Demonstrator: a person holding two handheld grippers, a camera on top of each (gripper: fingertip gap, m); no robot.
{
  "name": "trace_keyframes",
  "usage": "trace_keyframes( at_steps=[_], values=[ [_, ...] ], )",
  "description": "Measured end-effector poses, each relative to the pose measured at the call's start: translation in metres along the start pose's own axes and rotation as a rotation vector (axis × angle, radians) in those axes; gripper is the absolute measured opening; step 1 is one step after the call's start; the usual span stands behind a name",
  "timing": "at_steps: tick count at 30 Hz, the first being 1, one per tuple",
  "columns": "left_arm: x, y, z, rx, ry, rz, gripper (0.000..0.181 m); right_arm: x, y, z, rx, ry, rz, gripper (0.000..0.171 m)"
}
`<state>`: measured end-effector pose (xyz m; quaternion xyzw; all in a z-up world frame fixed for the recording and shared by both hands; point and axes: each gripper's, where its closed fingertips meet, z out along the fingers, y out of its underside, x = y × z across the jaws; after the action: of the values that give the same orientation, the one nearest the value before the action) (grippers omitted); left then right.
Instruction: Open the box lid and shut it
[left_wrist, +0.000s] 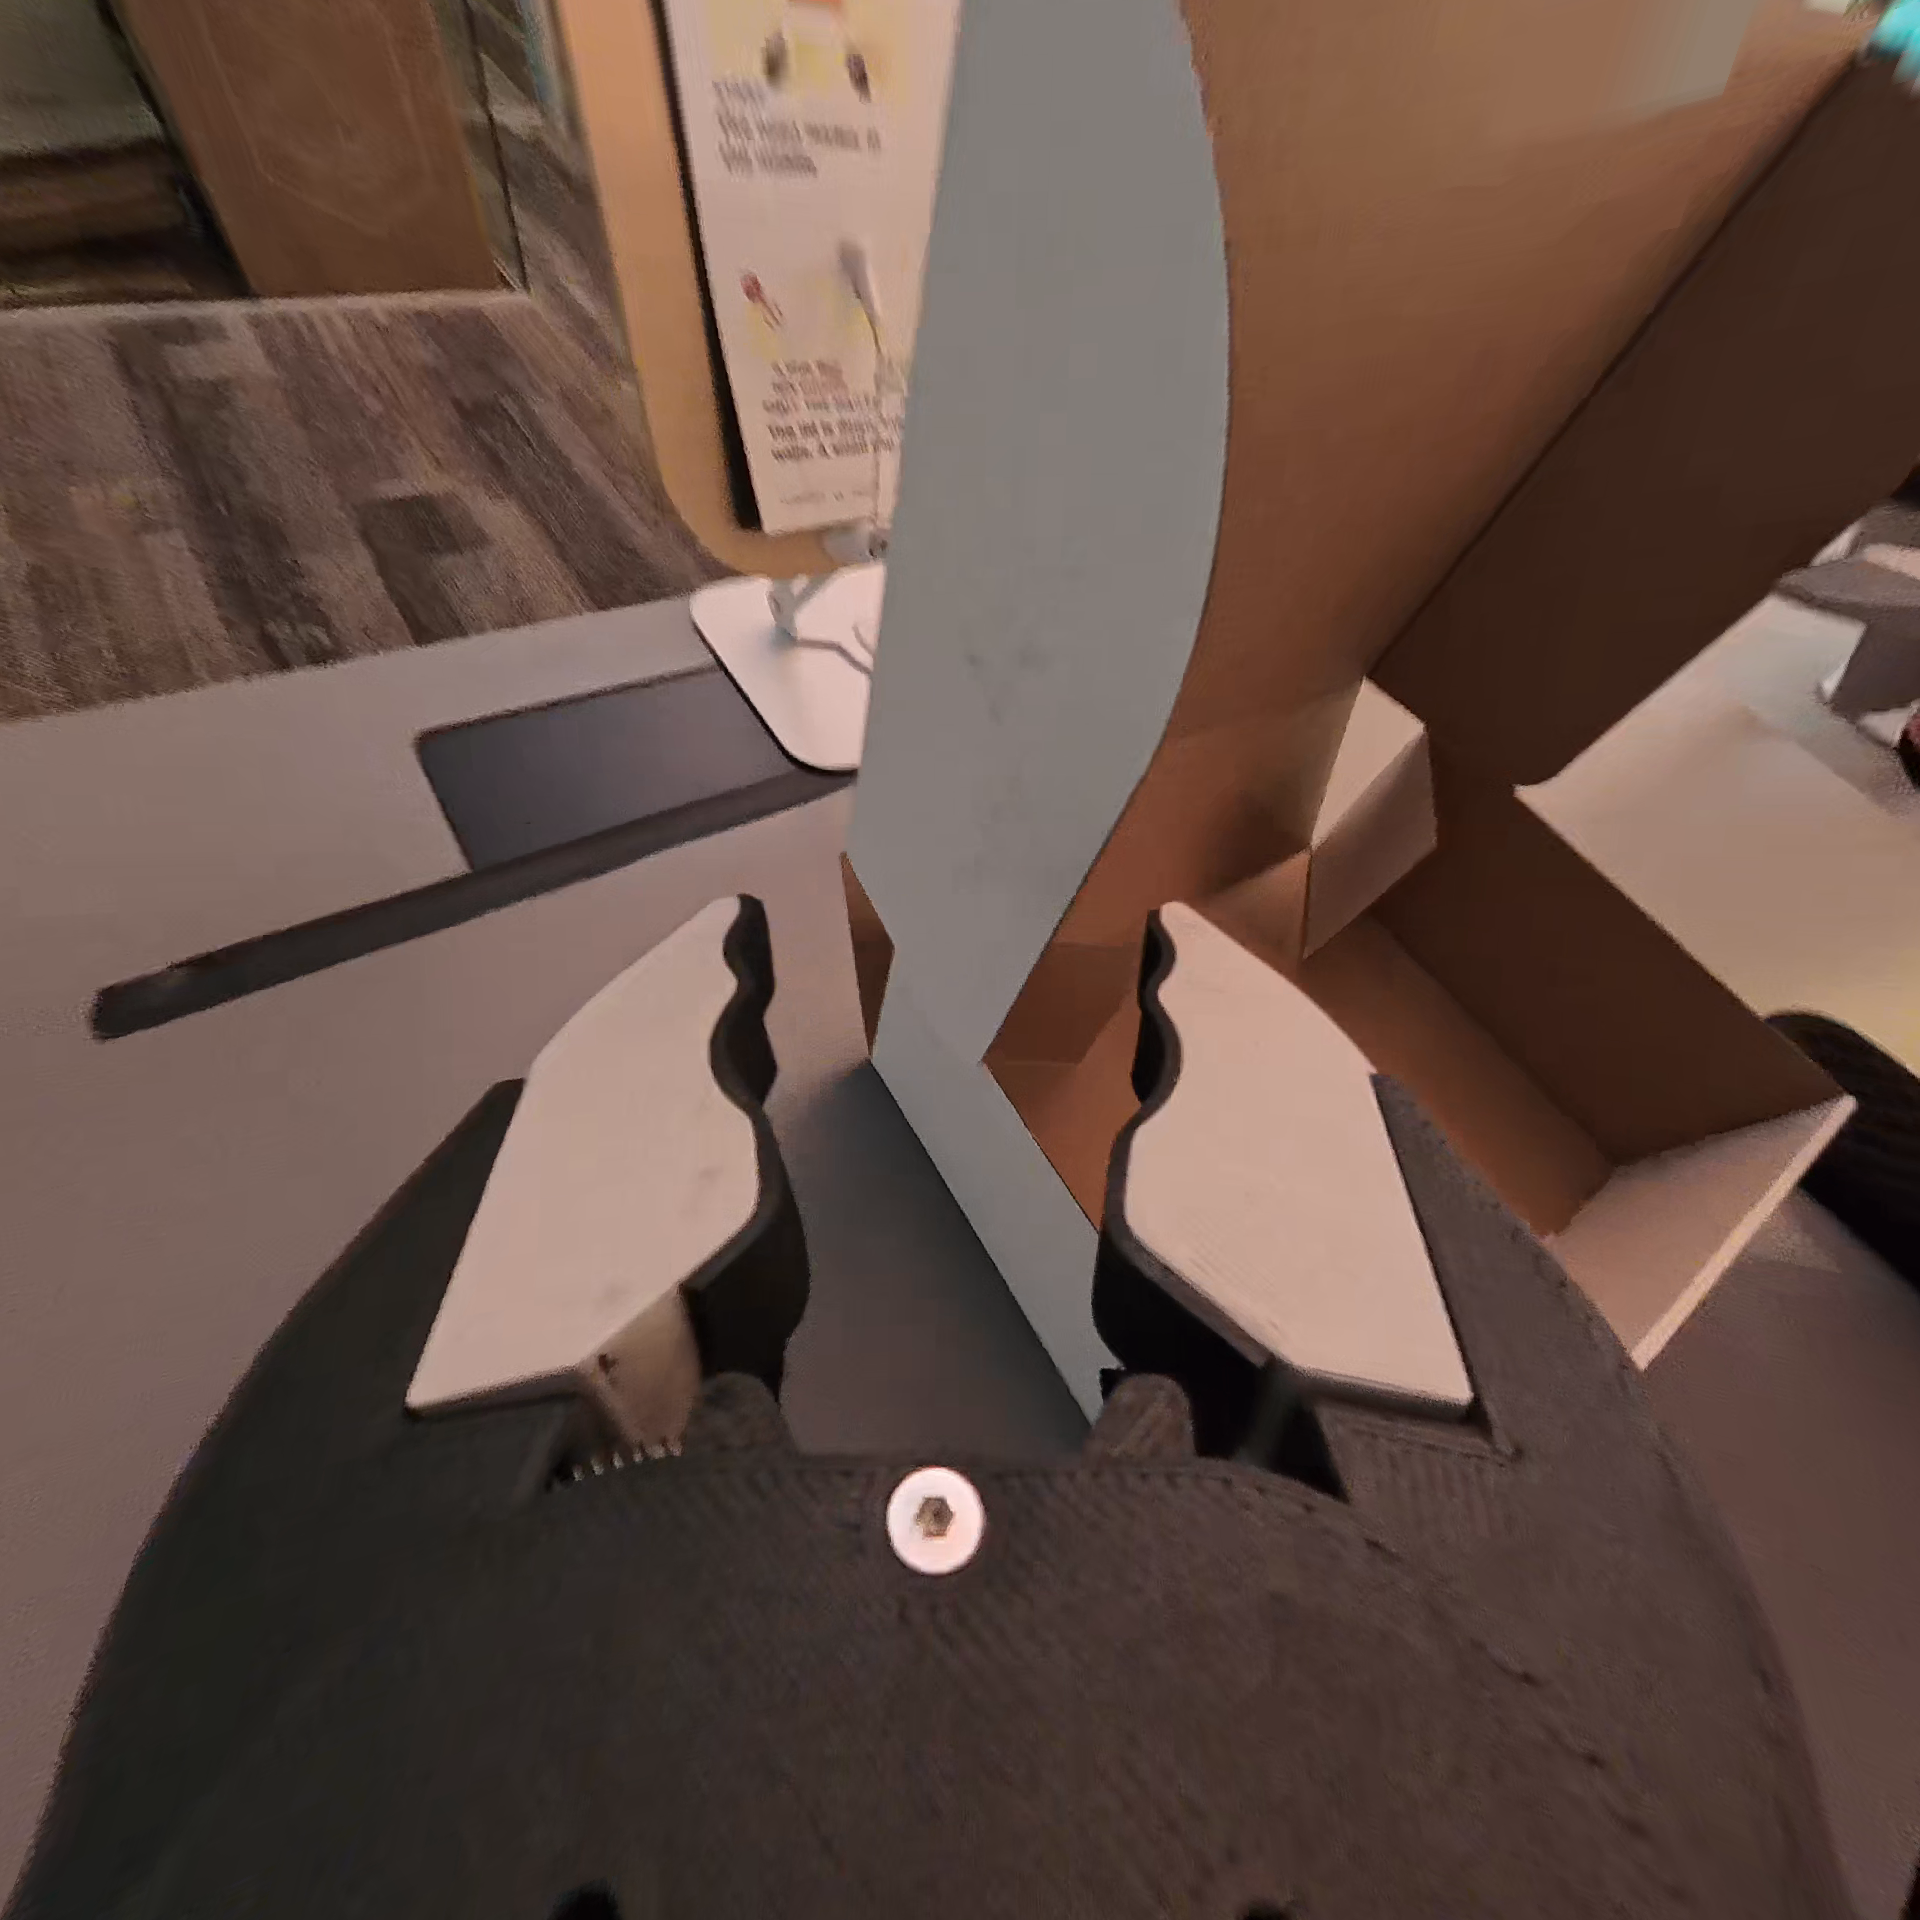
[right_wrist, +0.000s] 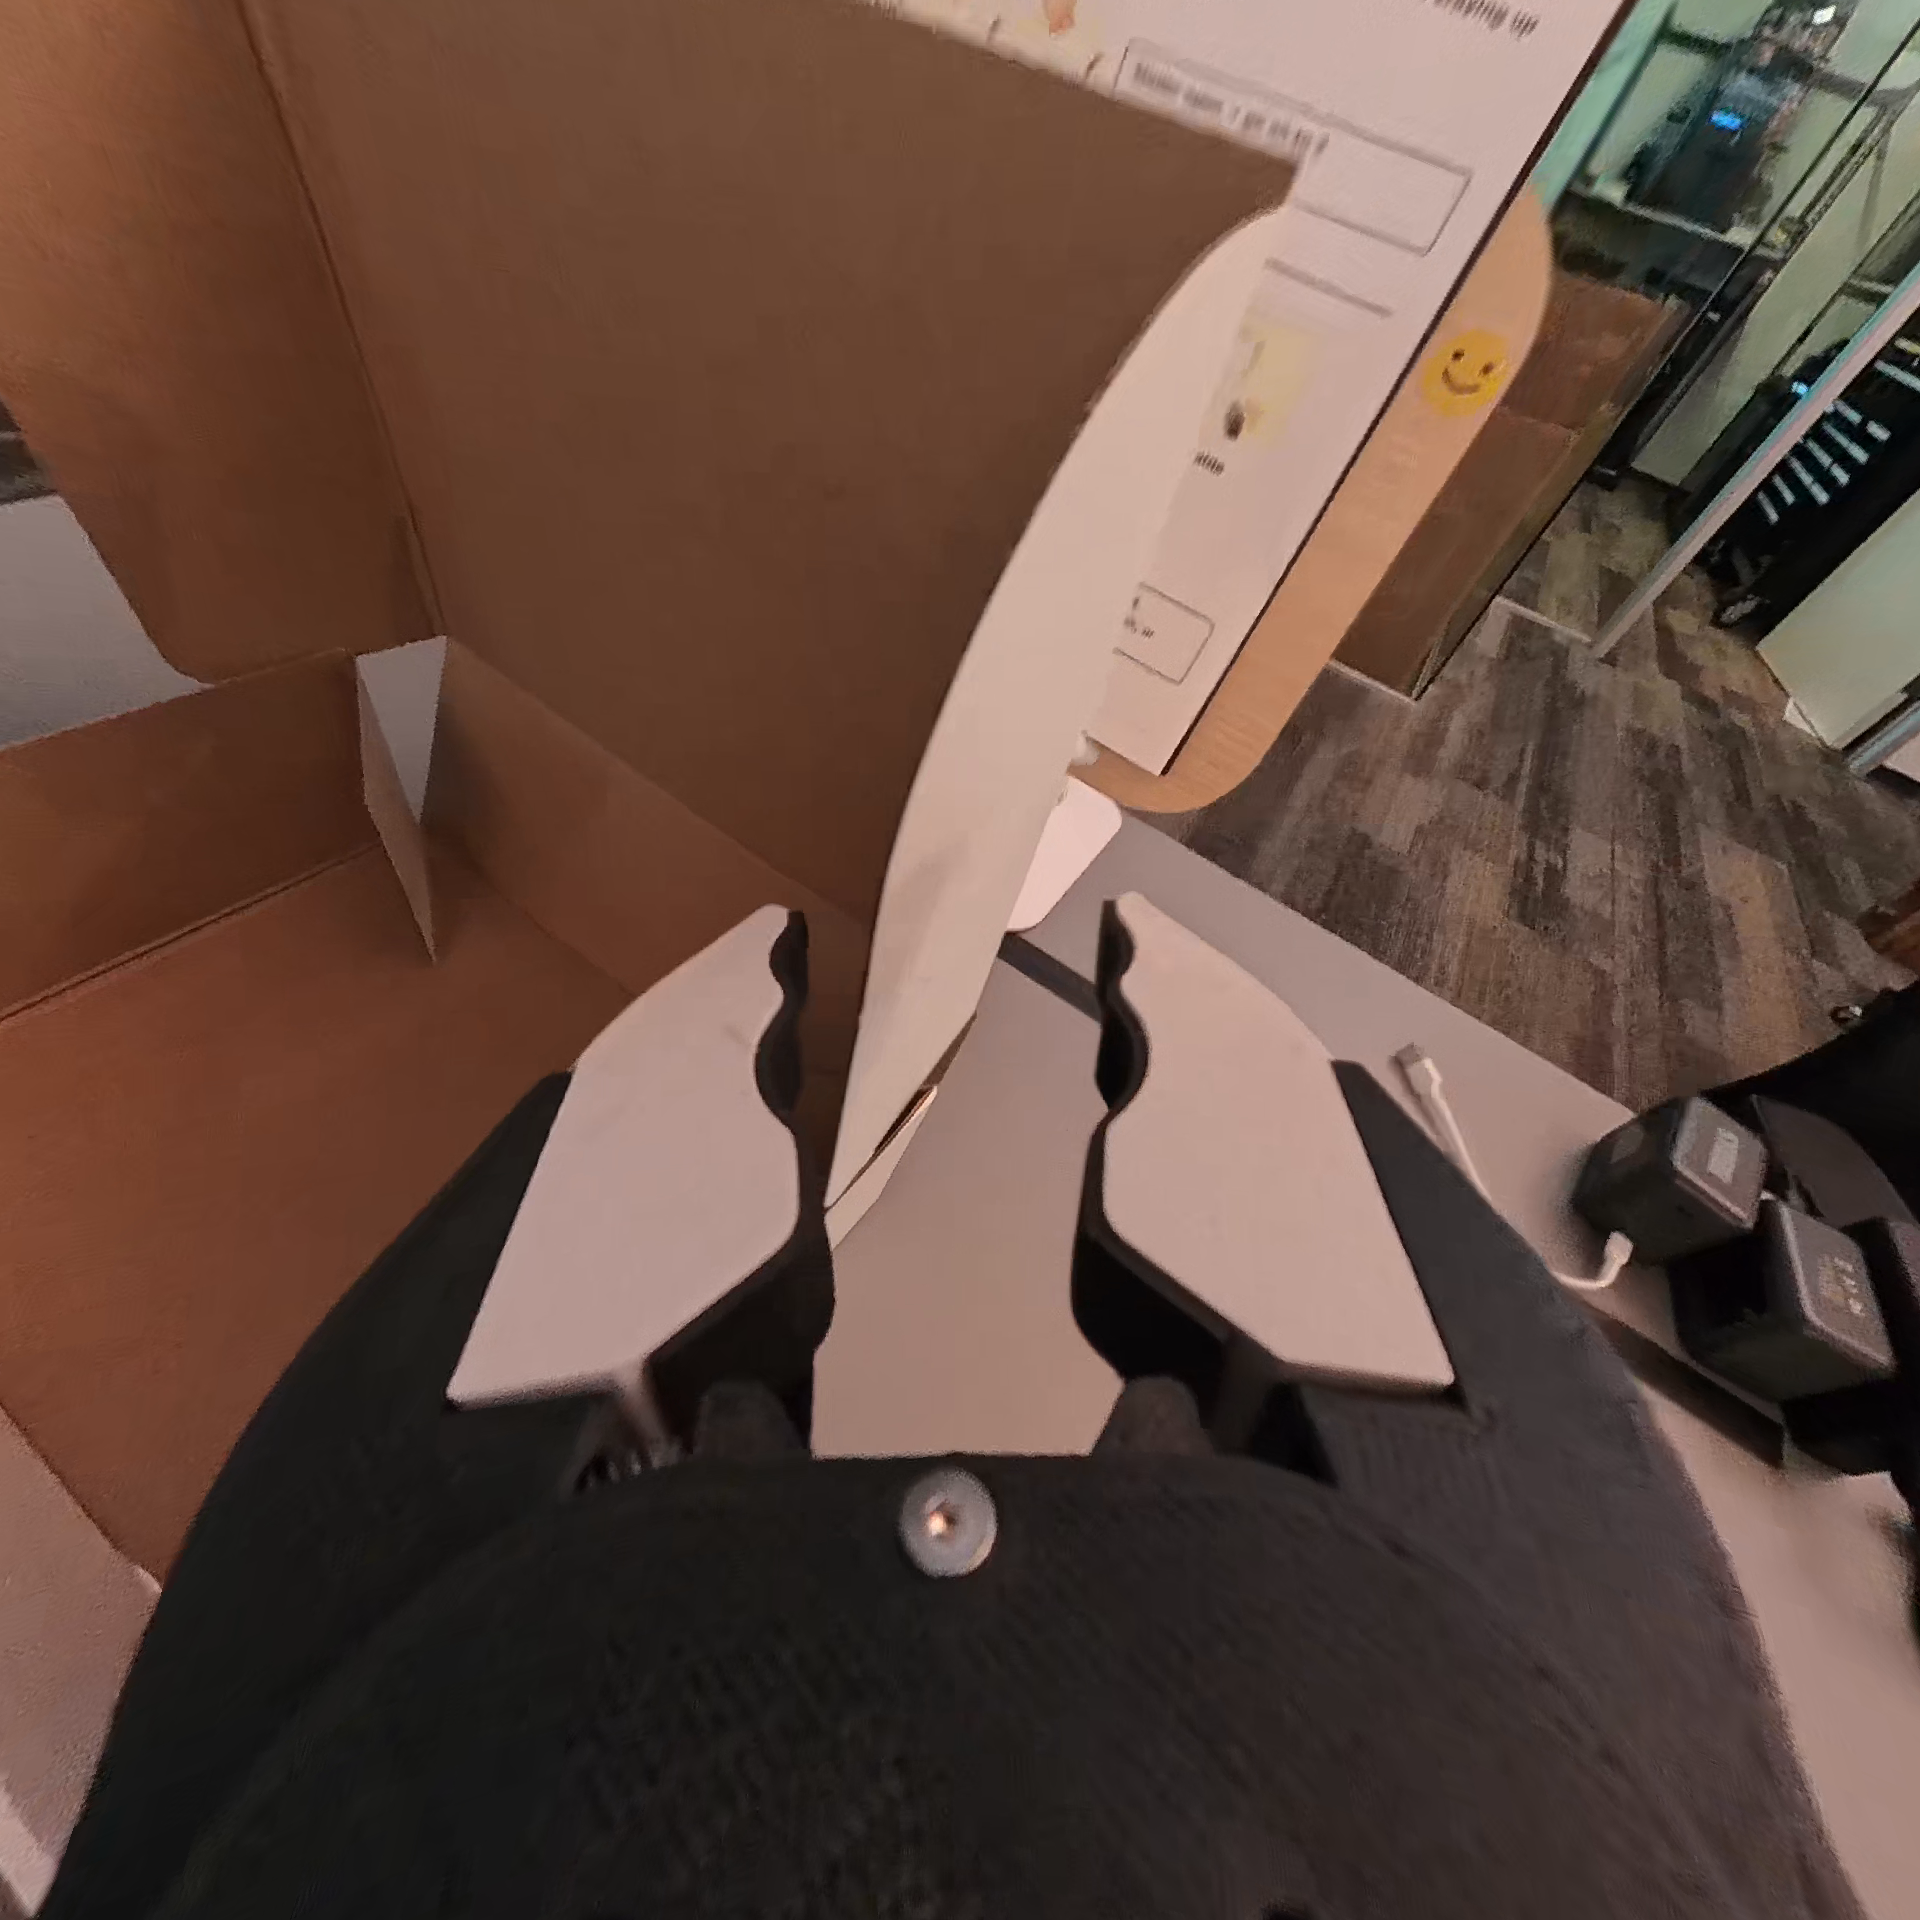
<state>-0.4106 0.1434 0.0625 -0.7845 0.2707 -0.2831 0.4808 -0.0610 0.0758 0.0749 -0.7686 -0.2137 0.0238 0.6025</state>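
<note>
A cardboard box (left_wrist: 1507, 1049), white outside and brown inside, stands open on the grey table. Its lid (left_wrist: 1455, 312) is raised upright. In the left wrist view, the lid's left side flap (left_wrist: 1039, 520) stands edge-on between the fingers of my left gripper (left_wrist: 951, 925), which is open and not clamped on it. In the right wrist view, the lid (right_wrist: 675, 416) rises at the left above the box's brown inside (right_wrist: 260, 1091). Its right side flap (right_wrist: 1039, 623) runs between the fingers of my right gripper (right_wrist: 951, 925), also open.
On the table (left_wrist: 260, 1039) behind the box are a black pad (left_wrist: 603, 758) and a sign board (left_wrist: 790, 260) on a white base (left_wrist: 800, 675). Black battery-like blocks (right_wrist: 1714, 1247) and a white cable (right_wrist: 1444, 1101) lie at the right. Carpeted floor (right_wrist: 1558, 831) lies beyond the table edge.
</note>
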Motion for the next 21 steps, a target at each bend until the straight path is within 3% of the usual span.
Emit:
trace_keyframes(
  at_steps=[5, 8, 11, 13, 15, 17, 21],
  values=[
    [-0.024, -0.037, -0.046, 0.265, -0.102, 0.000, 0.075, 0.044, -0.014, -0.033, 0.128, 0.072, 0.054, 0.074],
    [-0.057, -0.041, -0.069, 0.345, -0.235, -0.011, 0.077, 0.086, 0.000, -0.052, 0.111, 0.168, 0.184, 0.080],
    [-0.077, -0.029, -0.077, 0.317, -0.259, -0.081, 0.077, 0.106, 0.050, -0.075, -0.224, 0.268, 0.332, 0.082],
    [-0.080, -0.025, -0.079, 0.310, -0.235, -0.117, 0.077, 0.102, 0.060, -0.098, -0.355, 0.345, 0.342, 0.081],
    [-0.082, -0.023, -0.081, 0.302, -0.235, -0.135, 0.077, 0.086, 0.048, -0.114, -0.392, 0.367, 0.343, 0.078],
    [-0.083, -0.021, -0.080, 0.283, -0.246, -0.137, 0.076, 0.069, 0.034, -0.131, -0.544, 0.412, 0.282, 0.078],
    [-0.074, -0.016, -0.071, 0.214, -0.247, -0.117, 0.076, 0.039, -0.017, -0.174, -0.937, 0.581, -0.081, 0.076]
  ],
)
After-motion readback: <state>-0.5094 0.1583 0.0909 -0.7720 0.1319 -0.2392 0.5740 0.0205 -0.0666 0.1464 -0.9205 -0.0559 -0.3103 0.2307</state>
